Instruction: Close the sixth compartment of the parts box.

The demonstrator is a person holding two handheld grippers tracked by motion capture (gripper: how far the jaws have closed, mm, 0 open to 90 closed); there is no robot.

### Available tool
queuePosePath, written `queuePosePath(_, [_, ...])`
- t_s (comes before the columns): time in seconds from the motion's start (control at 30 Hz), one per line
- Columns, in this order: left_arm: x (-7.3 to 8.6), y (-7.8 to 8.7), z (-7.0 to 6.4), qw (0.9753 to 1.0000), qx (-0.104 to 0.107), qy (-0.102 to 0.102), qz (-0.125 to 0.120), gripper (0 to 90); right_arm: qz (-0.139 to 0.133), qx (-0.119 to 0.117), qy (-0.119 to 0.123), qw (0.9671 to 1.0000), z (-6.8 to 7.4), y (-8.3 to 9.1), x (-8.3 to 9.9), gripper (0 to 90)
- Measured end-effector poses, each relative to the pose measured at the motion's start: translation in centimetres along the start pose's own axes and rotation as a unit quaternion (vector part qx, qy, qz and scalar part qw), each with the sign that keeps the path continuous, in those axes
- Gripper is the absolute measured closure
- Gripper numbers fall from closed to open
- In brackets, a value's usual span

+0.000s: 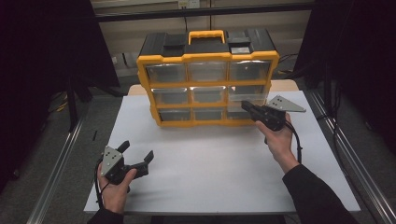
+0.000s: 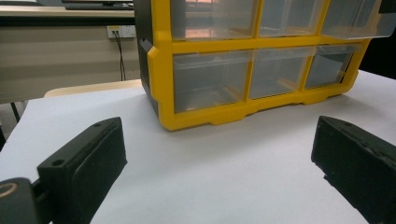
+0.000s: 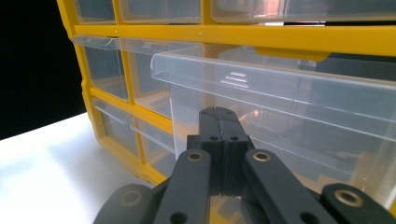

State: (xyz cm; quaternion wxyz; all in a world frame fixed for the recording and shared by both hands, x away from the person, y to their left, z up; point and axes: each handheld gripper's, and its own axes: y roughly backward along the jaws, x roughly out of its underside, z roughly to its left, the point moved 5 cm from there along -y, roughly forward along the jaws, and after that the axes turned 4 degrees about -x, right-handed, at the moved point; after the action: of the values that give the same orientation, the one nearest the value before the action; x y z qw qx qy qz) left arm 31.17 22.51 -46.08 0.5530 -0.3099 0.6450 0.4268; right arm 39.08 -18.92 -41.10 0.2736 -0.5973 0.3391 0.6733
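Closed right tool (image 3: 223, 122) touches unlabelled clear drawer (image 3: 299, 116), pulled out.

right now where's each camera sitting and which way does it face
High view: above the person's side, looking forward and down at the white table; both forearms, left gripper, right gripper.
Left gripper view: low over the table, facing the yellow drawer organizer; open jaws.
Right gripper view: close at a pulled-out clear drawer; jaws together.
All share the organizer.

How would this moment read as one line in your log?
left gripper: open, idle on table | right gripper: shut at pulled-out drawer | organizer: upright
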Motion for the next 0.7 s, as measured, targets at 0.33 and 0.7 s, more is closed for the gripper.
queuePosePath(0.33, [-0.02, 0.02, -0.01, 1.0, 0.0, 0.0, 0.0, 3.1, -0.004, 0.004, -0.003, 1.0, -0.33, -0.19, 0.0, 90.0])
queuePosePath(0.7, [-0.01, 0.03, 0.0, 1.0, 0.0, -0.001, 0.001, 3.1, -0.004, 0.012, -0.008, 0.9999, -0.67, -0.38, 0.18, 90.0])
